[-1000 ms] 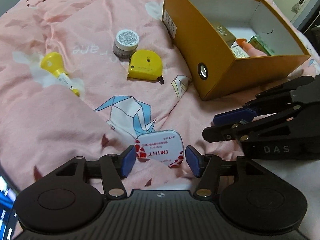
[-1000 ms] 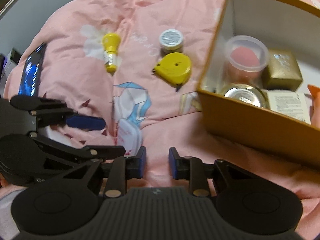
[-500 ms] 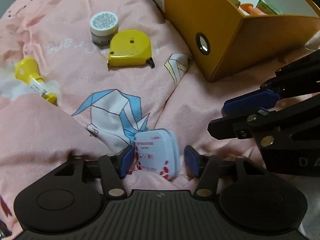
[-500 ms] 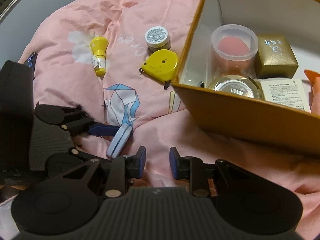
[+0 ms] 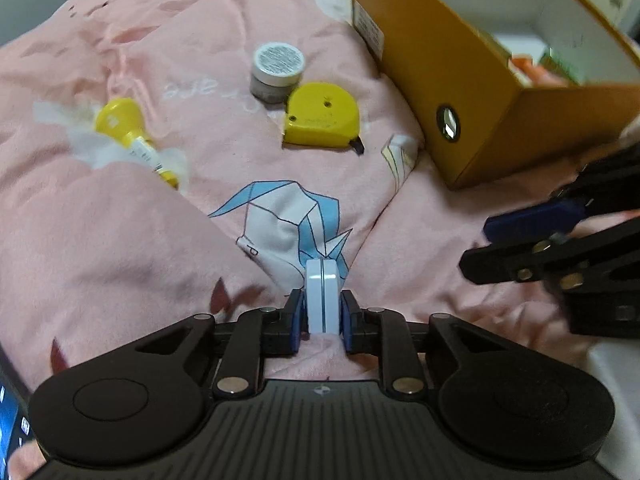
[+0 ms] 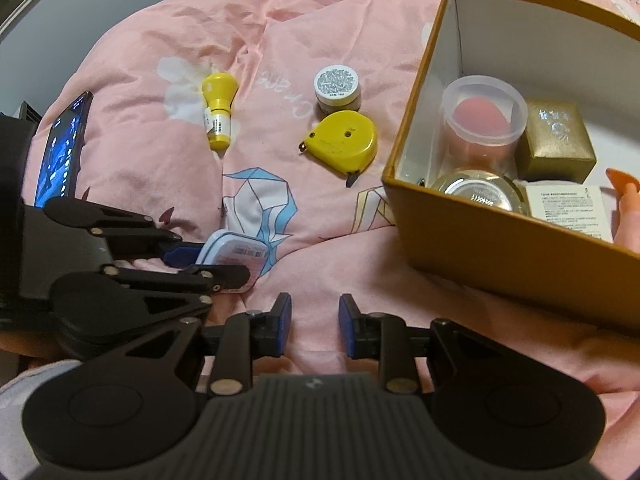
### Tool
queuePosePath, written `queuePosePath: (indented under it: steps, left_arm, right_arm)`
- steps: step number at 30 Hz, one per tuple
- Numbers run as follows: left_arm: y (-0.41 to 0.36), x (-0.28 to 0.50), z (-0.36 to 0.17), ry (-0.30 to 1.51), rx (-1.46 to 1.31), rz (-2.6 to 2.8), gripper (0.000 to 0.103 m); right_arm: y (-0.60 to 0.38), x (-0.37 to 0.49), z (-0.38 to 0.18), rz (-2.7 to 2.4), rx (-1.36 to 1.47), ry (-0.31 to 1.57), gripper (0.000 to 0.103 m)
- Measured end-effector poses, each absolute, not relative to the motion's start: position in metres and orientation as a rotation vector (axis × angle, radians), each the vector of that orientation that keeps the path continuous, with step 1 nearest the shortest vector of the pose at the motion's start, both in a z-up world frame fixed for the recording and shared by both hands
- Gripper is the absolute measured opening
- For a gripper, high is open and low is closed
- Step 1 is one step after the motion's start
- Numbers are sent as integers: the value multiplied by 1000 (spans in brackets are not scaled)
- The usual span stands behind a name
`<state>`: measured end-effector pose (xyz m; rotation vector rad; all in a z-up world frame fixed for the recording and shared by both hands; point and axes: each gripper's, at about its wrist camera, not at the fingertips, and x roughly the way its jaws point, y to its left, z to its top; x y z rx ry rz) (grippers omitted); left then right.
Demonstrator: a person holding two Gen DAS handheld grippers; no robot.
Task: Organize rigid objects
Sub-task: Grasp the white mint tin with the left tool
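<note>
One mint tin (image 5: 322,298) clamped on edge in the left gripper (image 5: 321,318), low over the pink bedspread (image 5: 120,240).

Both blue pads (image 5: 295,322) of the left tongs press the tin's flat faces, so its thin white rim faces the camera; from the right wrist view the tin (image 6: 234,254) sits between those fingers, just left of the right gripper (image 6: 314,322), whose jaws stand narrowly apart with nothing between them. Farther off on the bedspread lie a yellow tape measure (image 5: 320,116) touching a small silver-lidded jar (image 5: 278,70), and a yellow bottle (image 5: 130,136) well to their left. An orange box (image 6: 500,240) at the right holds a sponge in a clear cup (image 6: 482,114), a gold carton (image 6: 556,144) and a round lidded jar (image 6: 476,192).
</note>
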<state>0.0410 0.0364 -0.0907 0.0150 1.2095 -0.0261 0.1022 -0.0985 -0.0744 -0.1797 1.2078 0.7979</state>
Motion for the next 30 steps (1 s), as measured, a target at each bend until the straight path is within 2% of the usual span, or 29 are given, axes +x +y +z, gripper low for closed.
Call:
queuePosePath:
  steps: [4,7,17,24,26,28,30]
  left_arm:
    - [19,43,-99,1221,154,-30,25]
    - [25,40,-94,1201,93,-40,21]
    - [57,29,-59,1074,-134,-50,20]
    - [70,43,-44,1010,-165,-16,20]
    - [73,52,-41,997,-169,-2,20]
    - [75,60,-42,994,-171,1,20]
    - [75,70,-46,988,-190,2,20]
  right_arm:
    - [-97,101,-74,793,-188,1209,26]
    - [-97,100,-72,806,-201,1206,26]
    - [-84,97,-54,936,-321,1142,26]
    - [-62,103,-41,1025,-441,1087,26]
    - [-52,109,-35,1036,-491,1053,28]
    - [-44,116,-31,1044,-545,1020,35]
    - [-36,126,-32,1037,-610,1000,35]
